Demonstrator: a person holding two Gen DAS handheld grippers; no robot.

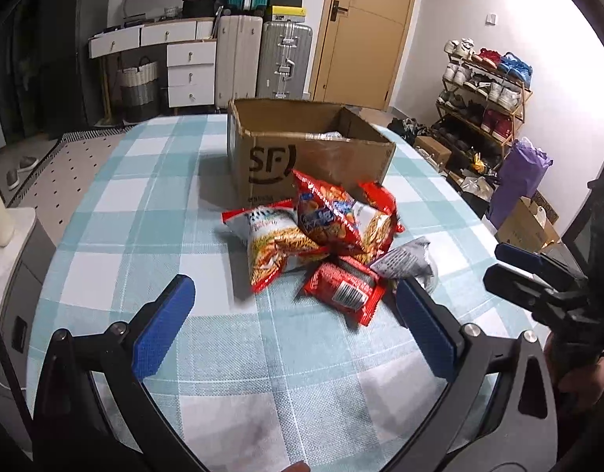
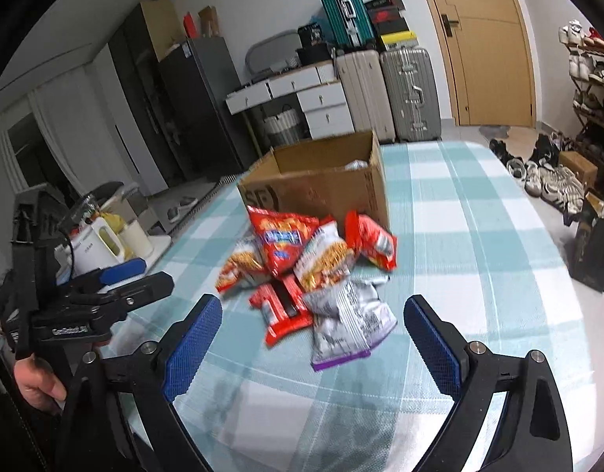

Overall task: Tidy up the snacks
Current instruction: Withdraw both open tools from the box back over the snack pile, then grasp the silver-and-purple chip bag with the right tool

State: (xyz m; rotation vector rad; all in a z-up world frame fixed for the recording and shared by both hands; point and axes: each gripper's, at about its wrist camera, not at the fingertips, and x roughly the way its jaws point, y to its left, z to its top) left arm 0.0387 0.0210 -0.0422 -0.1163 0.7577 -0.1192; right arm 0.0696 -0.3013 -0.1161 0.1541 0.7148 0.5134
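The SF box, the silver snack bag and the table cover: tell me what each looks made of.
SF box: brown corrugated cardboard, matte, with ragged cut edges.
Silver snack bag: probably metallised plastic film, glossy and crinkled.
Table cover: seemingly woven cloth, or textured vinyl, matte, teal and white check with a fine weave pattern.

"SF" on cardboard box (image 1: 302, 157)

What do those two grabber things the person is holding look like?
The left gripper and right gripper match: black curved plastic arms with silver round bolts, each ending in two flat fingers faced with bumpy blue pads. Seen from the right wrist, the left one's black body carries small white lettering. No cables show on either gripper, and no sleeve is clear.
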